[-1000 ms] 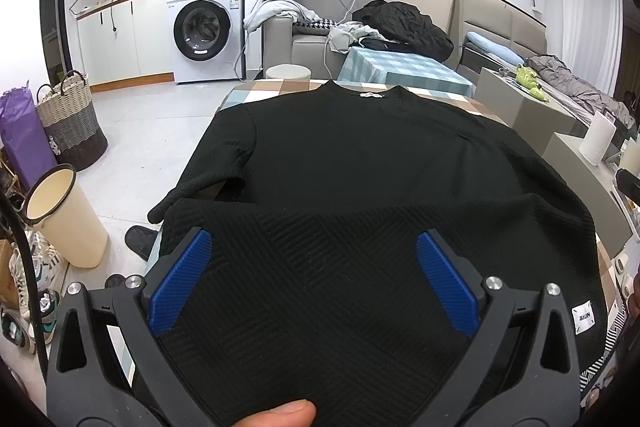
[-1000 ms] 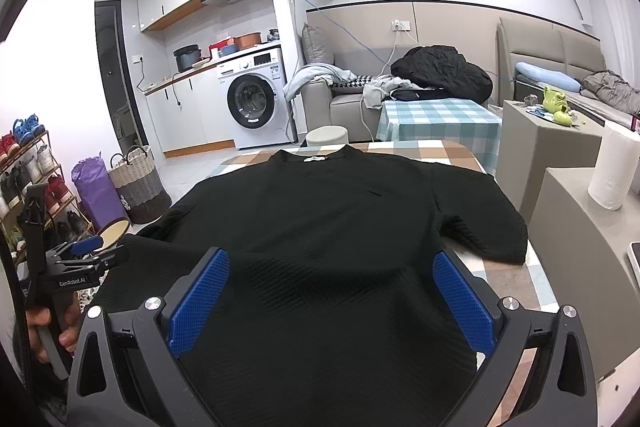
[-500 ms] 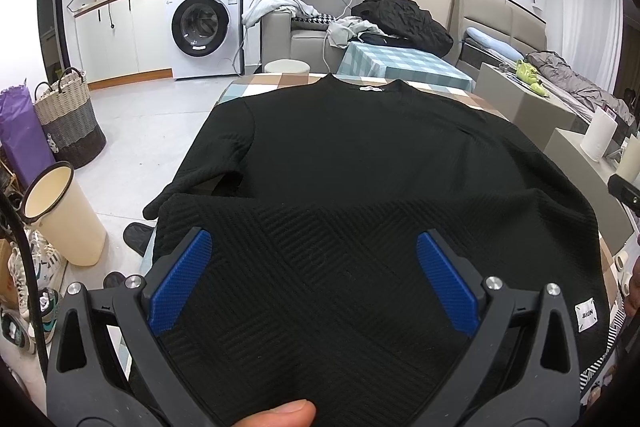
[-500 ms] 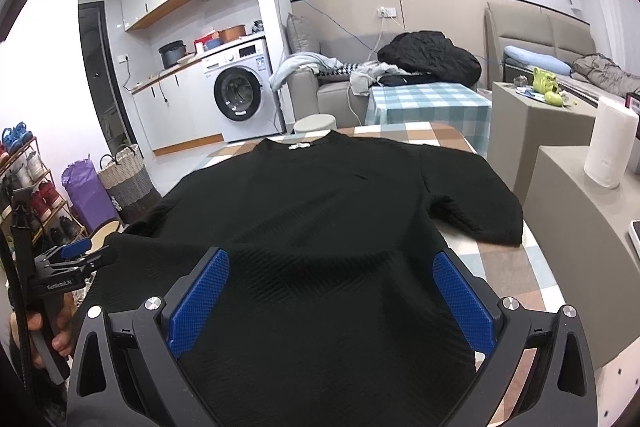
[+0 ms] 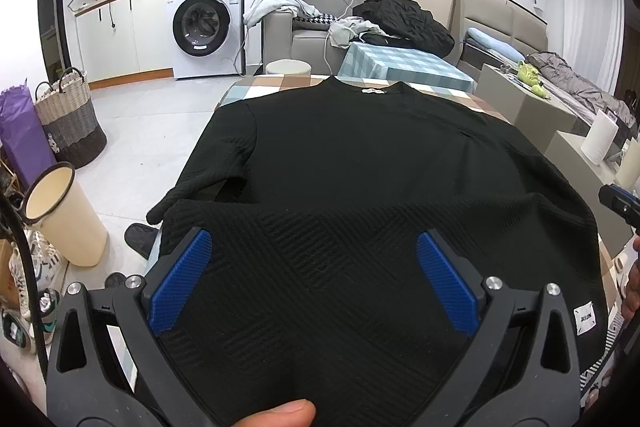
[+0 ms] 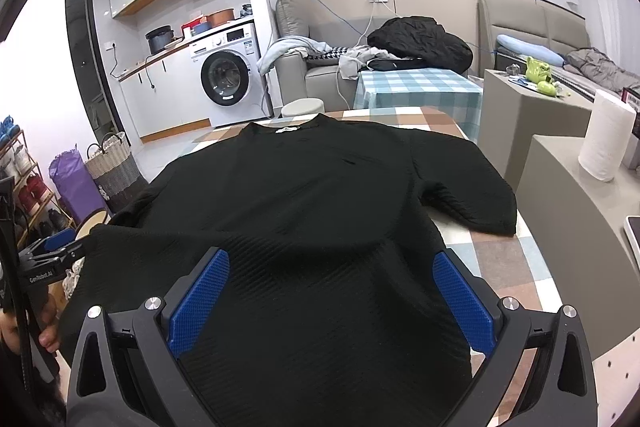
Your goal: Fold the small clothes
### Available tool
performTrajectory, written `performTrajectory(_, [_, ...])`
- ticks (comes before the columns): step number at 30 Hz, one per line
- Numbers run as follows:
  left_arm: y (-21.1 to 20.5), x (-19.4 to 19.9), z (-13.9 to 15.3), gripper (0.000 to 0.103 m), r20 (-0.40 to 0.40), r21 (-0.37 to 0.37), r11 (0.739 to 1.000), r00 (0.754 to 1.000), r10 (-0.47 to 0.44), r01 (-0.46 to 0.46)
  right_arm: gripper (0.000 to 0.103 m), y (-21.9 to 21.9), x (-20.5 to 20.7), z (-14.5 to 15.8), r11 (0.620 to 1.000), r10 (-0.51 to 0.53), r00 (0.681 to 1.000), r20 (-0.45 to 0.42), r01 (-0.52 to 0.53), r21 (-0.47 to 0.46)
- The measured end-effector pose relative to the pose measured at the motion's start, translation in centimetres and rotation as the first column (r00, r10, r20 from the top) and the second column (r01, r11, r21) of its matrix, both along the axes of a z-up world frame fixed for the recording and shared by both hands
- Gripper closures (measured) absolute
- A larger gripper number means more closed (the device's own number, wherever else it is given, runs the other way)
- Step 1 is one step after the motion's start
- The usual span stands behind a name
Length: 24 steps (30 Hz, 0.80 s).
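Black pullover (image 5: pixel 360 155) spread across a table with a checked cloth (image 6: pixel 500 255) in tan, pale blue and cream squares. Knit thick and matt, with a raised pattern of chevron and diamond ribs, sharpest near the hem at 6 o'clock and fading to plain black toward the neck. Round neckline at 12 o'clock, with a small white label (image 5: pixel 372 91) sewn inside. One sleeve lying out at 9 o'clock in the left wrist view, hanging off the table edge. The other short and blunt at 3 o'clock in the right wrist view, flat on the checks. Small white rectangular tag (image 5: pixel 585 318) with dark lettering at the hem corner, around 4 o'clock.

Hem edge lifted off the table and arched in a soft ridge from 9 to 3 o'clock, just beyond both sets of fingers.

Left gripper (image 5: pixel 312 279): black plastic frame, blue dimpled pads, jaws spread wide, with the knit draped across the gap between them. A thumb (image 5: pixel 288 415) at 6 o'clock against the cloth. Hard to tell what exactly keeps the hem up; no pad seen closed on it.

Right gripper (image 6: pixel 328 299): same build, jaws likewise spread wide, with black fabric filling the space between the pads.

In the right wrist view, left gripper at 9 o'clock, touching the hem corner.
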<state>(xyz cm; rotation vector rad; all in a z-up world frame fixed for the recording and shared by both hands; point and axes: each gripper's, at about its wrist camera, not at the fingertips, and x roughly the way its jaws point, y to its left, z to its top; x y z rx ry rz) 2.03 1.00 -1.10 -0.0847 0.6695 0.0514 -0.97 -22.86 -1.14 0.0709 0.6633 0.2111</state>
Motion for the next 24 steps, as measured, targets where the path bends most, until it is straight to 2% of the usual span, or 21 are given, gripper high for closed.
performTrajectory(8, [0.0, 0.6, 0.6, 0.001, -0.008, 0.006, 1.000, 1.000, 0.013, -0.013, 0.000, -0.3, 1.0, 0.0, 1.000, -0.024, 0.999, -0.037, 0.024, 0.008])
performTrajectory(12, [0.4, 1.6, 1.0, 0.001, -0.018, -0.002, 1.000, 1.000, 0.022, -0.022, 0.000, -1.2, 1.7, 0.0, 0.998, -0.039, 0.998, -0.041, 0.041, 0.054])
performTrajectory(18, [1.1, 3.3, 1.2, 0.001, -0.021, -0.008, 0.999, 0.999, 0.038, -0.038, 0.000, -4.2, 3.4, 0.0, 0.983, -0.130, 0.989, -0.076, 0.139, 0.123])
performTrajectory(24, [2.1, 5.8, 0.8, 0.001, -0.030, -0.028, 0.998, 0.998, 0.048, -0.049, 0.009, -8.8, 5.6, -0.6, 0.939, -0.227, 0.960, -0.164, 0.260, 0.224])
